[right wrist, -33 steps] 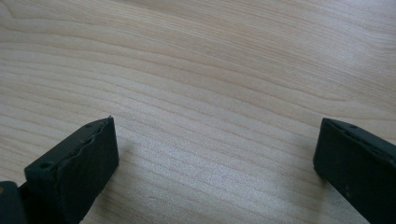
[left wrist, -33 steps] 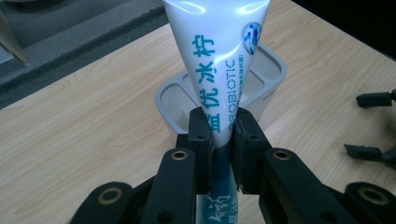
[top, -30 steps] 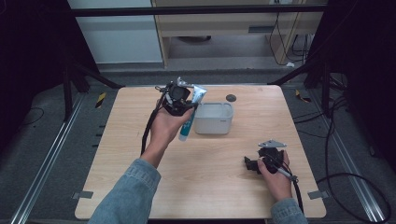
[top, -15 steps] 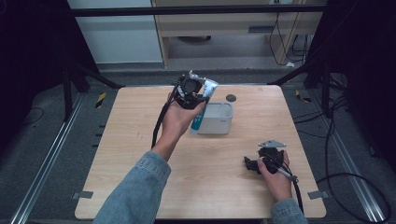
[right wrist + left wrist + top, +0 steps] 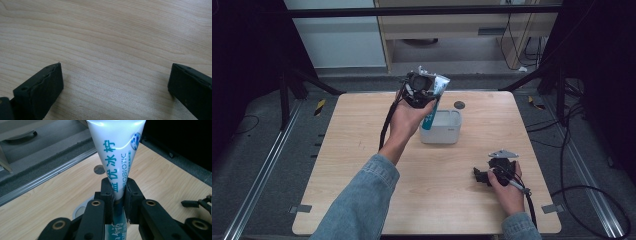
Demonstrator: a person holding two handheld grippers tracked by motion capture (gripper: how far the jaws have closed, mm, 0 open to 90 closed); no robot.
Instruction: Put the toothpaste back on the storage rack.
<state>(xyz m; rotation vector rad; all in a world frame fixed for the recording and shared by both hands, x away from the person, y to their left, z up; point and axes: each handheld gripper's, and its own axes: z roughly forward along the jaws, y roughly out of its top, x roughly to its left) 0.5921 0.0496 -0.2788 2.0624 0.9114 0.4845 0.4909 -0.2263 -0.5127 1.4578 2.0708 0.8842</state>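
- Nearest the person, at five o'clock on the wooden table point(image 5: 362, 150), the right gripper point(image 5: 484, 175) rests with jaws spread wide, empty.
- Farther off, the left gripper point(image 5: 119, 195) clamps a white-and-teal toothpaste tube point(image 5: 117, 155) above the white container point(image 5: 447, 131).
- Judged step: carrying the tube; next, lowering it into the container.
- Left gripper view reveals the tube's lettering; the high view shows the container beneath.

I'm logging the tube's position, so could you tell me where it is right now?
In the high view the tube is held off the table in the left tongs, at the far middle, just left of the white container.
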